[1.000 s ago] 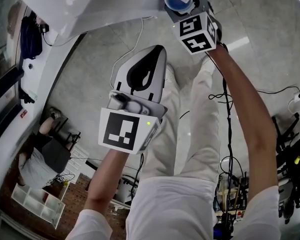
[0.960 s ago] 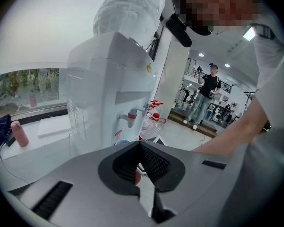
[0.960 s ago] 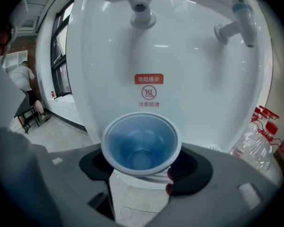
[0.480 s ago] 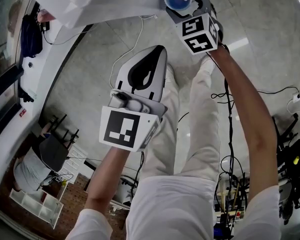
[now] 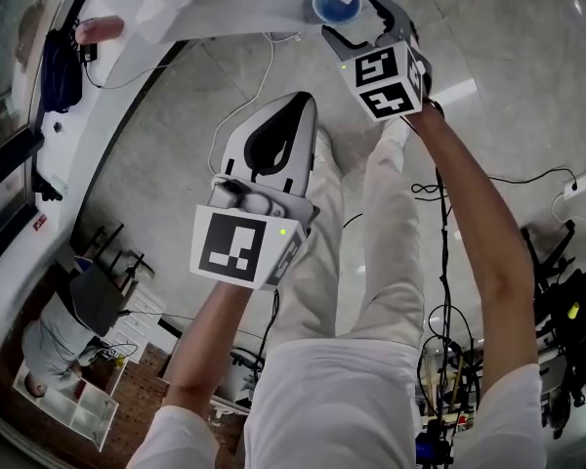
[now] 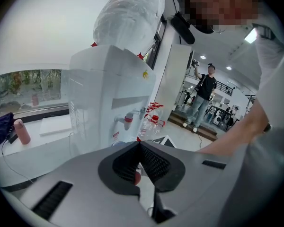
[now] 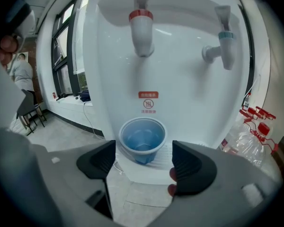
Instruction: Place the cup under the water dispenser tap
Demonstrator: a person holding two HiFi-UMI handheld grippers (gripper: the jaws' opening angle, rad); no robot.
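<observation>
A blue cup [image 7: 143,143] stands upright on the dispenser's drip tray [image 7: 168,162], directly below the red-collared tap [image 7: 141,28]. From the head view the cup [image 5: 334,7] shows at the top edge. My right gripper [image 7: 144,161] is open. Its jaws have just been opening, and the cup sits just beyond the fingertips, free of both pads. The right gripper [image 5: 356,22] is held out at the dispenser, its marker cube behind it. My left gripper [image 5: 304,106] hangs lower and nearer, over the floor. In its own view the left gripper [image 6: 139,144] is shut with nothing in it.
The white water dispenser [image 7: 180,79] carries a big bottle [image 6: 130,15] on top and a second, blue-collared tap [image 7: 226,40] to the right. Empty red-capped bottles [image 7: 253,136] stand by its side. Cables [image 5: 439,189] trail over the floor. A person [image 6: 201,96] stands far off.
The right gripper's jaws have spread wider and it has drawn back a little from the cup, which stays on the tray. The left gripper has kept its place.
</observation>
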